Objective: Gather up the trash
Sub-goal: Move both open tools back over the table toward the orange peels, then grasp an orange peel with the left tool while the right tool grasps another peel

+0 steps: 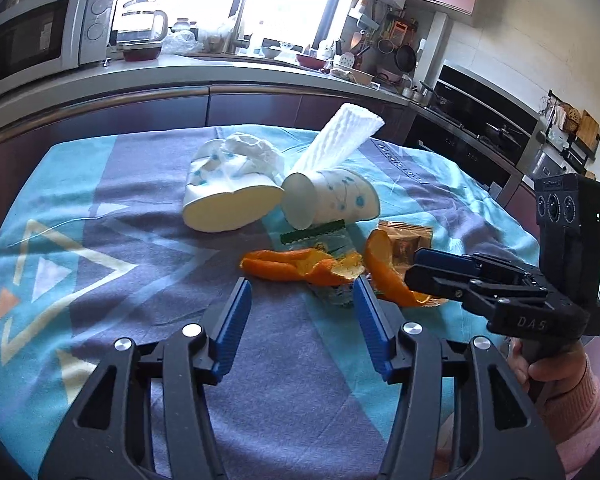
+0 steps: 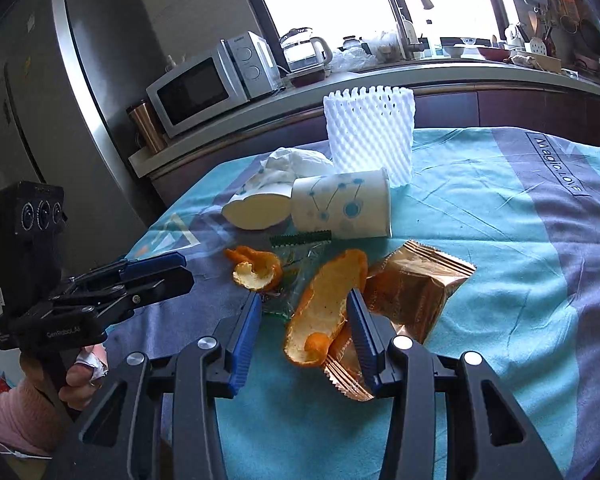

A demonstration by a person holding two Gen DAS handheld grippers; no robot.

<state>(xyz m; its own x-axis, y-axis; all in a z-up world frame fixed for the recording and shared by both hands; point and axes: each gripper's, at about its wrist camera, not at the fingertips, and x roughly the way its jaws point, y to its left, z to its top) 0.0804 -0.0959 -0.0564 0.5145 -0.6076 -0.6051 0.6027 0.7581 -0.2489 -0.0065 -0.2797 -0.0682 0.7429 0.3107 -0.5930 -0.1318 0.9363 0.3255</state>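
Note:
Trash lies on a blue patterned tablecloth [image 1: 100,248]. It includes a crushed paper cup [image 1: 228,204], a paper cup on its side [image 1: 332,200], a white foam net [image 1: 336,140], a clear green-edged wrapper [image 1: 320,236], two orange peels and a gold wrapper [image 2: 416,292]. My left gripper [image 1: 302,286] is open just short of the long peel [image 1: 296,266], with nothing between its fingers. My right gripper [image 2: 304,300] is open with the big curved peel [image 2: 324,308] lying between its jaws. That peel reaches the right finger, and a gap shows at the left one. A hand holds each gripper.
A crumpled tissue [image 2: 296,160] sits behind the crushed cup. Beyond the table runs a kitchen counter [image 1: 260,68] with a microwave [image 2: 208,84], a kettle [image 1: 140,24] and a tap [image 2: 404,12]. A steel fridge [image 2: 80,80] stands at the left. Bare cloth spreads at the right [image 2: 520,240].

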